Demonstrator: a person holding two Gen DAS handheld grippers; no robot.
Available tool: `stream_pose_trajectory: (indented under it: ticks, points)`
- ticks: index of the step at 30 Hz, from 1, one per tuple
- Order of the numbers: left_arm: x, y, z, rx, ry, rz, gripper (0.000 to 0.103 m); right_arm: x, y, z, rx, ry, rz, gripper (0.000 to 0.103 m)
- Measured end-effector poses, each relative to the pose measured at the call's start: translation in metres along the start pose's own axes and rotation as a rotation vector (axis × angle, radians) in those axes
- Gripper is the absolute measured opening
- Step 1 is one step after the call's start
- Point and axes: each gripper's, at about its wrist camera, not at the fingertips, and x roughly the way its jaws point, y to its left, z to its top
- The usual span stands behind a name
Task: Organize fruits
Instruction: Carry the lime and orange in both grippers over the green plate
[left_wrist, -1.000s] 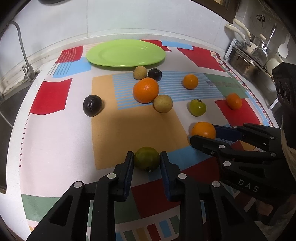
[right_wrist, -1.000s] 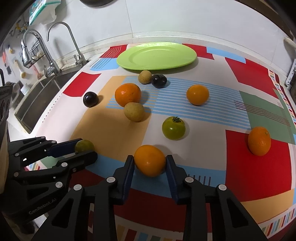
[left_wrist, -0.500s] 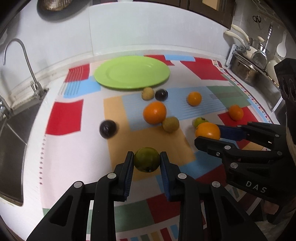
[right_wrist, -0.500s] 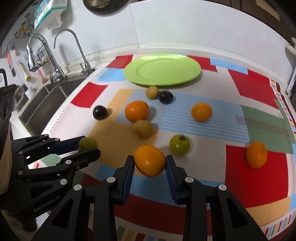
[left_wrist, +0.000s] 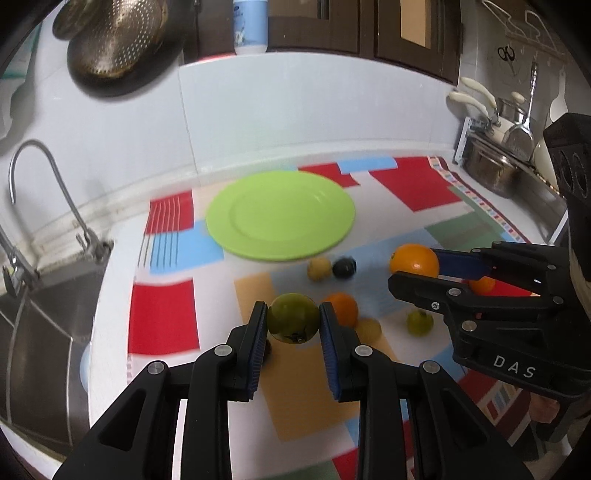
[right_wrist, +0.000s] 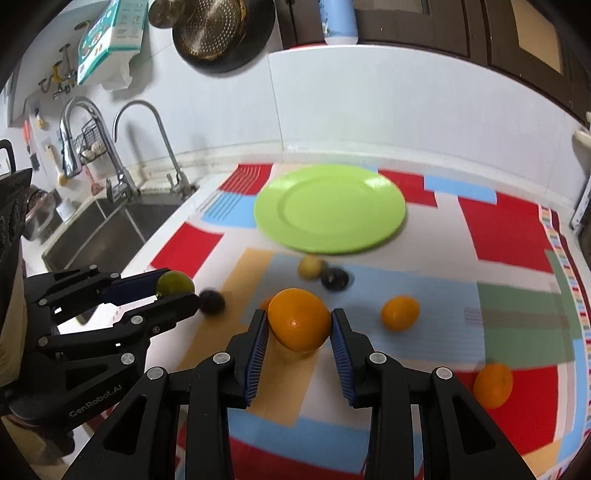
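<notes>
Green fruit (left_wrist: 293, 318) and orange (right_wrist: 299, 319), clamped in left fingers (left_wrist: 258, 325) and right fingers (right_wrist: 338, 332), now lifted off counter (right_wrist: 509, 225); green plate (right_wrist: 328, 208), upper centre, judged next.

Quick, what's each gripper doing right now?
Left gripper: shut on the green fruit.
Right gripper: shut on the big orange.
</notes>
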Motion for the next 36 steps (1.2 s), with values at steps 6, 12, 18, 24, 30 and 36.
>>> stream_pose_trajectory:
  ticks: [6, 12, 18, 24, 30, 36]
  points:
    - [0.014, 0.012, 0.03, 0.006, -0.021, -0.011, 0.028, 0.012, -0.008, 0.031, 0.007, -0.024, 0.007, 0.035]
    - [0.041, 0.03, 0.057, -0.007, -0.006, -0.044, 0.028, 0.034, -0.019, 0.061, 0.0, -0.015, -0.009, 0.035]
    - [0.07, 0.038, 0.075, -0.001, 0.026, -0.082, 0.028, 0.065, -0.03, 0.085, 0.003, 0.024, -0.023, 0.035]
    - [0.108, 0.049, 0.086, -0.005, 0.09, -0.102, 0.028, 0.095, -0.038, 0.095, 0.013, 0.075, -0.031, 0.035]
    - [0.137, 0.054, 0.085, 0.003, 0.149, -0.107, 0.028, 0.127, -0.046, 0.096, 0.038, 0.143, -0.027, 0.035]
    - [0.159, 0.055, 0.083, 0.024, 0.187, -0.111, 0.028, 0.149, -0.05, 0.093, 0.055, 0.191, -0.024, 0.035]
